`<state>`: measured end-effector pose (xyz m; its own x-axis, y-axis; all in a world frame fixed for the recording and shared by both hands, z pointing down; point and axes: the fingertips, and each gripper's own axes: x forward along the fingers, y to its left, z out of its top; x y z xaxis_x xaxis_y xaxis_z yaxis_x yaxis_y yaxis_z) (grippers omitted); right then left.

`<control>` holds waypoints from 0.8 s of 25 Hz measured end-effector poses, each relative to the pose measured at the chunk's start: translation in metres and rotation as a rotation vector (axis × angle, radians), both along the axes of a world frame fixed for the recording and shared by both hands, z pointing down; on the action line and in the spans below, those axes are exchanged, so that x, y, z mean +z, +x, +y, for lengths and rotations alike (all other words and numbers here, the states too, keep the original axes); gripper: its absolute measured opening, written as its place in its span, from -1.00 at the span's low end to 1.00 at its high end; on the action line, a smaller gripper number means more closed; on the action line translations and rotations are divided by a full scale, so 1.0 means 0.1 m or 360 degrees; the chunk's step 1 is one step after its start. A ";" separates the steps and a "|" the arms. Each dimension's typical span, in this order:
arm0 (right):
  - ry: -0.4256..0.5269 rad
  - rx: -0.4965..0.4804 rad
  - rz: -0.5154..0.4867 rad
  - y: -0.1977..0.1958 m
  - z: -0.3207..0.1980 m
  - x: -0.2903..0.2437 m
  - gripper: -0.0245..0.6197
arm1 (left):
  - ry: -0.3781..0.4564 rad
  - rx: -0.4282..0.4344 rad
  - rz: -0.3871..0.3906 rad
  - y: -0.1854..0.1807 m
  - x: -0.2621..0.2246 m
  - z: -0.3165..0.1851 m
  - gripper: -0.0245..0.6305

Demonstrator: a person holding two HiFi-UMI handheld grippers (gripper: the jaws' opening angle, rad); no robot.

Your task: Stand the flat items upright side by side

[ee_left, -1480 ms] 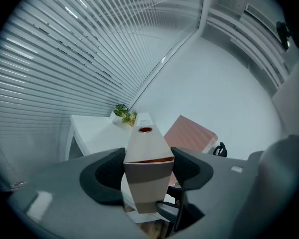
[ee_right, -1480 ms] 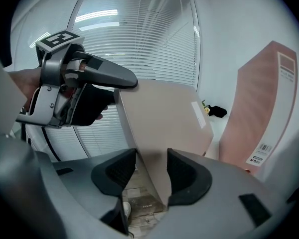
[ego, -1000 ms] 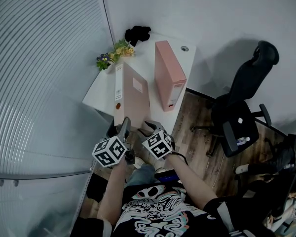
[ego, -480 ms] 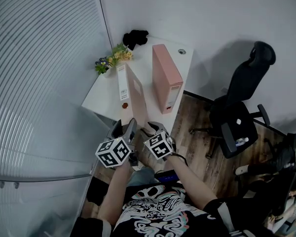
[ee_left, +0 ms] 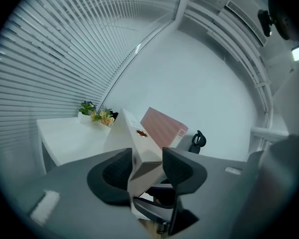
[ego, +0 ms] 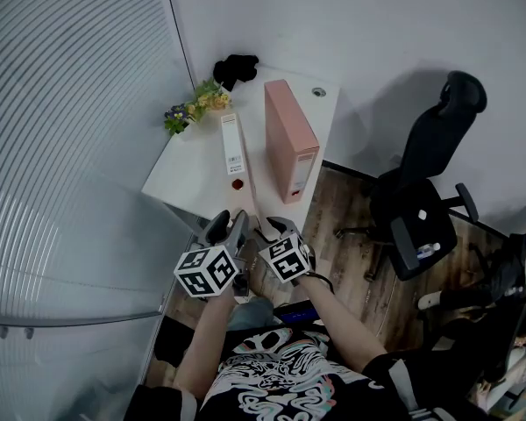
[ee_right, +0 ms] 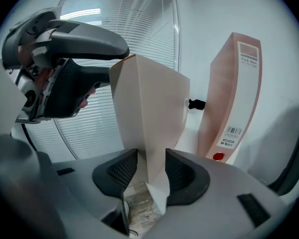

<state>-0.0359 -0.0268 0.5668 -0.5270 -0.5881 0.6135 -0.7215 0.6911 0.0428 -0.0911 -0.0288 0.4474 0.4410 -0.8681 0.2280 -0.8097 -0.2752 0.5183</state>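
Two file boxes are on the white desk (ego: 186,172). The pink one (ego: 289,139) stands upright on its long edge at the right, also visible as the pink box (ee_right: 234,98) and the pink box (ee_left: 162,126) in the gripper views. To its left, the second box (ego: 237,158) stands on edge with its white spine up. Both grippers hold its near end. My left gripper (ego: 231,228) (ee_left: 147,156) is closing its jaws, and the box end (ee_left: 139,153) fills the gap. My right gripper (ego: 267,228) (ee_right: 152,163) is shut on the box's lower edge (ee_right: 149,118).
A small bunch of flowers (ego: 193,103) and a black object (ego: 235,65) sit at the desk's far corner. A slatted glass wall runs along the left. A black office chair (ego: 430,191) stands on the wood floor to the right.
The box with the white spine has tipped from leaning, broad face showing, to standing on edge parallel to the pink box. My left gripper's jaws have closed in round its end.
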 end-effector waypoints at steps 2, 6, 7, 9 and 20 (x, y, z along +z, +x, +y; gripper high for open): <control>0.0010 0.0006 -0.0009 0.03 -0.02 0.00 -0.43 | -0.0002 0.0003 -0.0004 0.03 0.01 -0.01 -0.38; 0.0007 0.0015 -0.0016 0.06 -0.03 -0.01 -0.43 | -0.0014 0.0004 0.0028 0.06 0.01 -0.05 -0.33; 0.0007 0.0017 -0.0023 0.07 -0.03 -0.01 -0.44 | -0.0015 0.0003 0.0033 0.07 0.01 -0.05 -0.33; 0.0001 0.0034 -0.0060 0.10 -0.04 -0.04 -0.44 | -0.0019 -0.0003 0.0042 0.07 0.01 -0.05 -0.33; 0.0074 0.0239 -0.0484 0.42 0.01 -0.79 -0.43 | 0.0003 -0.0059 0.0037 -0.08 -0.01 -0.06 -0.36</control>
<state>0.0063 -0.0255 0.4882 -0.5871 -0.6966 0.4124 -0.7995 0.5787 -0.1608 -0.0986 -0.0345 0.4459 0.4139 -0.8842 0.2165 -0.8070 -0.2464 0.5367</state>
